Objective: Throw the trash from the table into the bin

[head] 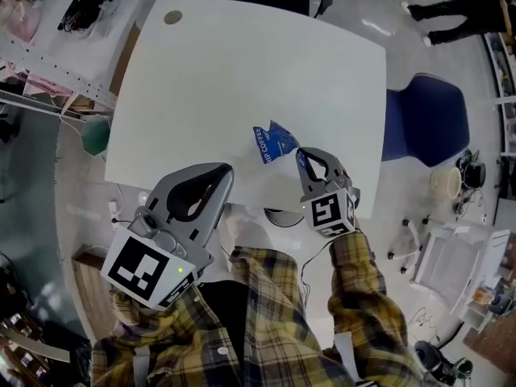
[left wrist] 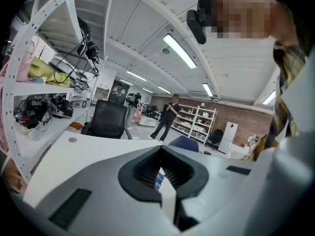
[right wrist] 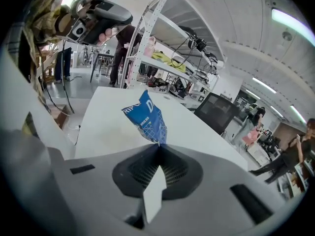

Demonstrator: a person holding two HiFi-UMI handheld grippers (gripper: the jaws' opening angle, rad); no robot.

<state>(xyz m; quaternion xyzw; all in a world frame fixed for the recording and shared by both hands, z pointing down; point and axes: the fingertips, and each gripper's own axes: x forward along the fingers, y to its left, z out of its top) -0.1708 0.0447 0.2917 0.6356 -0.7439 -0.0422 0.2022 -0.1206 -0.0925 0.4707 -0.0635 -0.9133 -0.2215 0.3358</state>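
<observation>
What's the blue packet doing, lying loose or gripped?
Gripped: the right gripper is shut on a corner of the blue packet.

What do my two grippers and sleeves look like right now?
Both the left gripper and the right gripper are light grey, with jaws curving into a loop lined by black ribbed pads. Each carries a white cube printed with black square markers. The sleeves are yellow and dark plaid.

packet [head: 272, 142] over table [head: 242, 63] edge, chair [head: 427, 119] right
</observation>
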